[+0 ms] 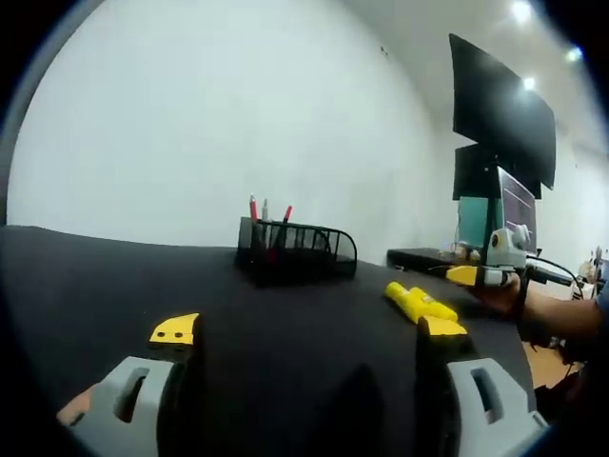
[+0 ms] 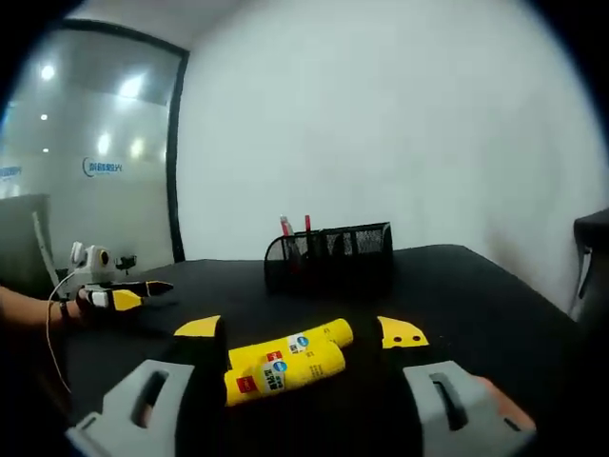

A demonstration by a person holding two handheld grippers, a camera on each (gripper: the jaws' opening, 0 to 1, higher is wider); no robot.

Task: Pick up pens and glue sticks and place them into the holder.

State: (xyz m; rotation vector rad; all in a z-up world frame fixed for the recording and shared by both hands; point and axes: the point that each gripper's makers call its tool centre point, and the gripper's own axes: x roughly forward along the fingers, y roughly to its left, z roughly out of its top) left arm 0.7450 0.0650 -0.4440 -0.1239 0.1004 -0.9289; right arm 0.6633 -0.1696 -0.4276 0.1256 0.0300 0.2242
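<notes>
A black mesh holder (image 1: 295, 249) stands at the middle of the black table with red and grey pens upright in its left part. Two yellow glue sticks (image 1: 419, 303) lie to its right and nearer me. My left gripper (image 1: 309, 329) is open low over the table, nothing between its jaws. In the right gripper view the two glue sticks (image 2: 285, 360) lie side by side on the table between the jaws of my open right gripper (image 2: 301, 331), with the holder (image 2: 328, 255) behind them. A hand holds the right gripper (image 1: 468, 276) at the table's right edge.
The black table (image 1: 114, 276) runs to a white wall. Dark screens (image 1: 501, 109) and a lit monitor (image 1: 515, 205) stand beyond its right end. In the right gripper view the left gripper (image 2: 122, 298) sits far left, a glass partition (image 2: 86, 162) behind it.
</notes>
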